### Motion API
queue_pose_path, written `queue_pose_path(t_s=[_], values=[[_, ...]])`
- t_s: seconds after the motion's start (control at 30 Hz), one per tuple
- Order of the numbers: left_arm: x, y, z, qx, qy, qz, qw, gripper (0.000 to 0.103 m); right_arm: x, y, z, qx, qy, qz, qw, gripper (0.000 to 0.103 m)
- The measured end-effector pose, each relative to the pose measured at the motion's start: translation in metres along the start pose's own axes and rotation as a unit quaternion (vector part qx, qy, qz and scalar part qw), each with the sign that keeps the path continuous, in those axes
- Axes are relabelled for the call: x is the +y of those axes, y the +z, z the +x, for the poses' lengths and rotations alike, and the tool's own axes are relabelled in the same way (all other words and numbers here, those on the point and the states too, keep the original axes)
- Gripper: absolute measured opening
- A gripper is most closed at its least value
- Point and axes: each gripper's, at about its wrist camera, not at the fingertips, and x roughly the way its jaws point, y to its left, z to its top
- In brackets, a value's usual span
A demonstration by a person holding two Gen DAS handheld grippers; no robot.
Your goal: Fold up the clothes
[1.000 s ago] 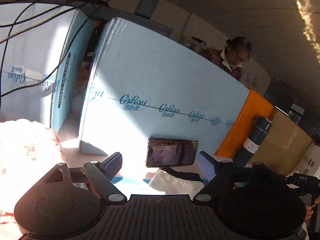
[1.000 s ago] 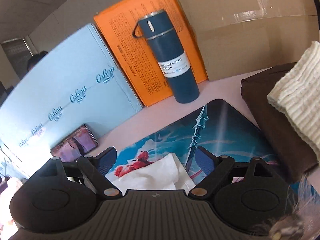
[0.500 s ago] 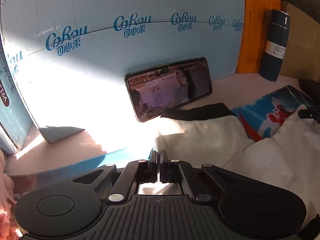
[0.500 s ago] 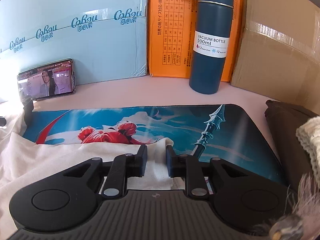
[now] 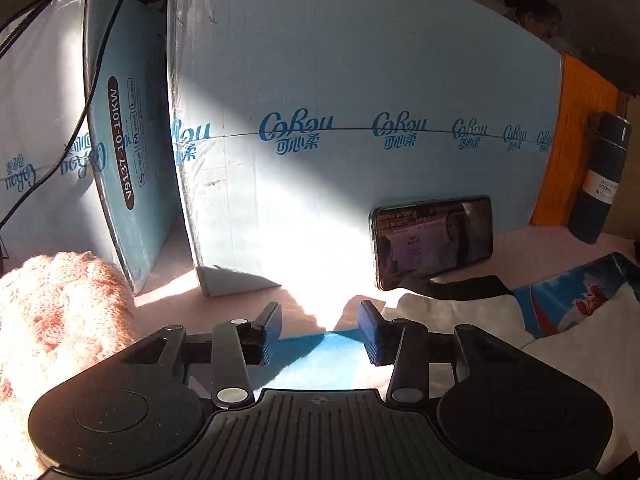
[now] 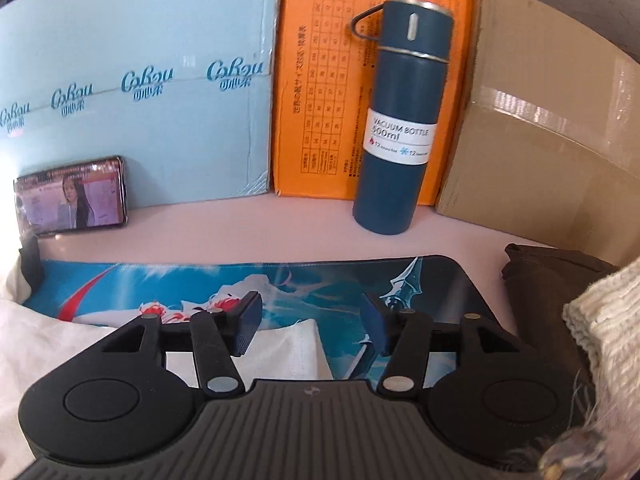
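Observation:
A white garment with a black collar [image 5: 452, 312] lies on a blue printed desk mat [image 5: 568, 300]. In the right wrist view the garment [image 6: 60, 344] covers the mat's [image 6: 320, 280] left part, with a folded edge [image 6: 296, 356] below the jaws. My left gripper [image 5: 320, 332] is open and empty, above the garment's left edge. My right gripper [image 6: 312, 320] is open and empty, just above the garment's folded edge.
A phone [image 6: 72, 196] leans on a light blue box [image 5: 360, 120]. A blue vacuum bottle [image 6: 400, 120] stands before an orange box [image 6: 320, 80] and a cardboard box [image 6: 552, 140]. Brown and cream folded clothes [image 6: 560, 300] lie right. A pink knit [image 5: 52, 320] lies left.
Both grippers have opened: the left was shut half a second ago, the right nearly shut. Both have let go of the white garment and lifted slightly.

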Motion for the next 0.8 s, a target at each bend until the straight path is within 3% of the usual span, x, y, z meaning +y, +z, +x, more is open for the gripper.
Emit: queue_pose_path(t_s=[0.03,0.07,0.17,0.27,0.4,0.47,0.5,0.57,0.6,0.63,0.7,0.73,0.8], values=[[0.002,-0.002,-0.018,-0.014,-0.014,-0.002,0.9998,0.07,-0.005,-0.001,-0.014,-0.01,0.008,0.016,1.0,0.058],[-0.002,-0.007,-0.032,-0.018,-0.034,-0.006,0.9992,0.073,-0.01,-0.003,-0.029,-0.018,0.018,0.032,0.999,0.063],[-0.024,-0.028,-0.061,0.001,-0.095,-0.004,0.9954,0.075,-0.012,-0.011,-0.07,-0.031,0.065,0.069,0.995,0.068],[-0.054,-0.049,-0.062,0.042,-0.135,0.033,0.9894,0.075,0.004,-0.024,-0.097,-0.018,0.152,0.1,0.983,0.073],[-0.077,-0.07,-0.044,0.087,-0.126,0.094,0.9837,0.074,0.053,-0.05,-0.109,0.036,0.256,0.112,0.96,0.073],[-0.081,-0.078,-0.038,0.103,-0.124,0.11,0.9807,0.073,0.08,-0.063,-0.113,0.049,0.275,0.097,0.955,0.073],[-0.085,-0.083,-0.041,0.093,-0.121,0.13,0.9797,0.073,0.09,-0.069,-0.114,0.053,0.281,0.092,0.954,0.073],[-0.09,-0.087,-0.048,0.079,-0.131,0.15,0.9768,0.059,0.108,-0.079,-0.115,0.062,0.289,0.088,0.951,0.071],[-0.091,-0.088,-0.051,0.077,-0.14,0.153,0.9752,0.042,0.115,-0.085,-0.114,0.072,0.294,0.088,0.949,0.068],[-0.094,-0.09,-0.055,0.071,-0.139,0.163,0.9741,0.031,0.12,-0.09,-0.112,0.08,0.298,0.089,0.947,0.066],[-0.101,-0.096,-0.063,0.054,-0.132,0.188,0.9716,0.012,0.131,-0.1,-0.112,0.082,0.297,0.081,0.948,0.043],[-0.102,-0.098,-0.067,0.048,-0.133,0.191,0.9713,0.006,0.137,-0.105,-0.115,0.076,0.289,0.073,0.951,0.041],[-0.099,-0.1,-0.082,0.026,-0.14,0.175,0.9743,0.004,0.131,-0.111,-0.129,0.052,0.295,0.08,0.951,0.021]])
